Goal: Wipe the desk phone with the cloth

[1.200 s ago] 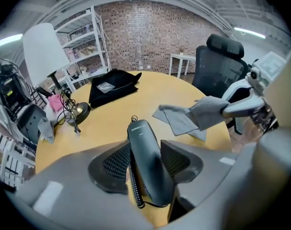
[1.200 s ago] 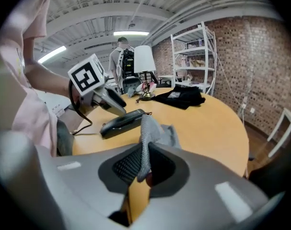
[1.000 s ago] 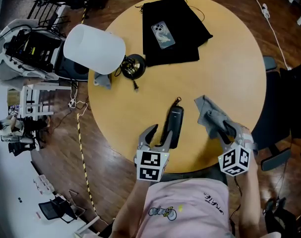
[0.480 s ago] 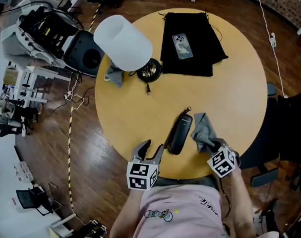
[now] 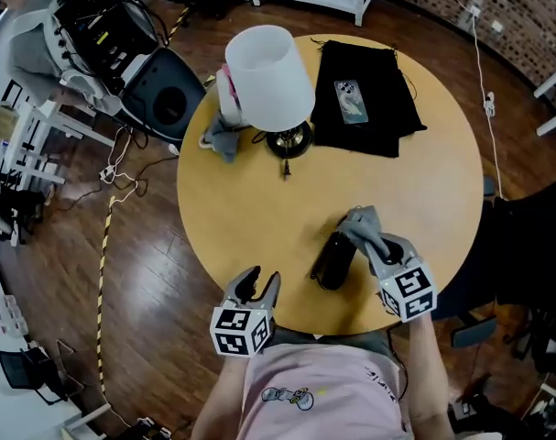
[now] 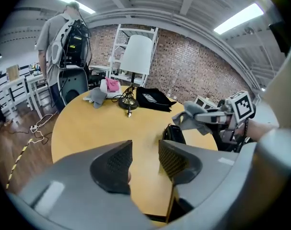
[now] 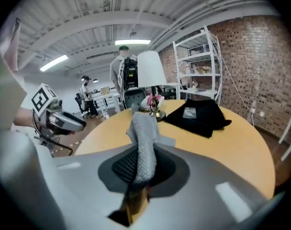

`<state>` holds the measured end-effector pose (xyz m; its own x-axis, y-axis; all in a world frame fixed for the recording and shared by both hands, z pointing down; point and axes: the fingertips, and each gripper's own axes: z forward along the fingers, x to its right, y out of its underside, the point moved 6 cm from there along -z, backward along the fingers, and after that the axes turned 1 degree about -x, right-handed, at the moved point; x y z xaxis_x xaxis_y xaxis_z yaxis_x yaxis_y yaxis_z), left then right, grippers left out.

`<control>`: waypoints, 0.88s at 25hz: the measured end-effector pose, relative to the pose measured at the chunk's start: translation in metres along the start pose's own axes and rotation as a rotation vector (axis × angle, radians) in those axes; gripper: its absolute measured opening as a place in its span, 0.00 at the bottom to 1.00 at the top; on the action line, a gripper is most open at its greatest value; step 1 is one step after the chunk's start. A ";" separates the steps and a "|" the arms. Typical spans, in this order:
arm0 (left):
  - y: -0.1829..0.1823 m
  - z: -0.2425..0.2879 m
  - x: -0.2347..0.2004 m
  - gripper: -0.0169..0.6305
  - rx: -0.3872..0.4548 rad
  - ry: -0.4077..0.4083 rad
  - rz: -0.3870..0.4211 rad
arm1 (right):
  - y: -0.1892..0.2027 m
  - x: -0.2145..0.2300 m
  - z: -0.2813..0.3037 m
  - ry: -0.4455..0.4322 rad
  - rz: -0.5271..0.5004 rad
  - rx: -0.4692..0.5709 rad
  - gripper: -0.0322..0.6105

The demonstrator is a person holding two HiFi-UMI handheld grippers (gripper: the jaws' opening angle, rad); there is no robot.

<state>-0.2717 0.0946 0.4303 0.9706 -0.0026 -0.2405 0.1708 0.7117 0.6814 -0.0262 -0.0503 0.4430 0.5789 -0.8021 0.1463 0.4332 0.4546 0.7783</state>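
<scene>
The black phone handset (image 5: pixel 332 259) lies on the round wooden table (image 5: pixel 241 209), near its front edge. My right gripper (image 5: pixel 380 246) is shut on the grey cloth (image 5: pixel 360 224), which bunches just above the handset's far end. In the right gripper view the cloth (image 7: pixel 143 135) stands up from between the pads. My left gripper (image 5: pixel 257 287) hovers at the table's front edge, left of the handset and apart from it. Its jaws have just been closing, but a narrow gap remains with nothing in it. The left gripper view shows the handset (image 6: pixel 174 133) beyond the pads (image 6: pixel 117 161).
A lamp with a white shade (image 5: pixel 268 73) and brass base (image 5: pixel 291 141) stands at the back. A black pouch (image 5: pixel 383 117) carries a smartphone (image 5: pixel 351 101). A grey rag (image 5: pixel 224 137) lies left of the lamp. A person (image 6: pixel 56 37) stands beyond the table.
My right gripper closed on the cloth, lifted it and carried it left to the handset. My left gripper drew away from the handset toward the table's edge, jaws narrowing.
</scene>
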 end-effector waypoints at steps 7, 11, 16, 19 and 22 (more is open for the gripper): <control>0.000 0.002 -0.021 0.29 0.001 0.075 0.012 | 0.084 -0.120 -0.001 -0.286 -0.073 -0.294 0.10; 0.000 0.008 -0.031 0.29 -0.018 0.142 0.026 | 0.071 -0.074 -0.014 -0.075 0.119 -0.159 0.10; -0.009 0.018 -0.029 0.29 -0.024 0.224 0.058 | 0.062 0.022 -0.061 0.326 0.375 -0.025 0.11; -0.016 0.021 -0.022 0.29 -0.009 0.230 0.068 | 0.121 0.033 -0.056 0.342 0.446 -0.151 0.13; -0.019 0.017 -0.010 0.29 0.005 0.216 0.067 | 0.156 0.016 -0.036 0.248 0.352 -0.235 0.40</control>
<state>-0.2821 0.0693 0.4317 0.9211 0.1955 -0.3366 0.1085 0.7016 0.7043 0.0756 0.0213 0.5447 0.8529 -0.4808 0.2036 0.3094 0.7794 0.5448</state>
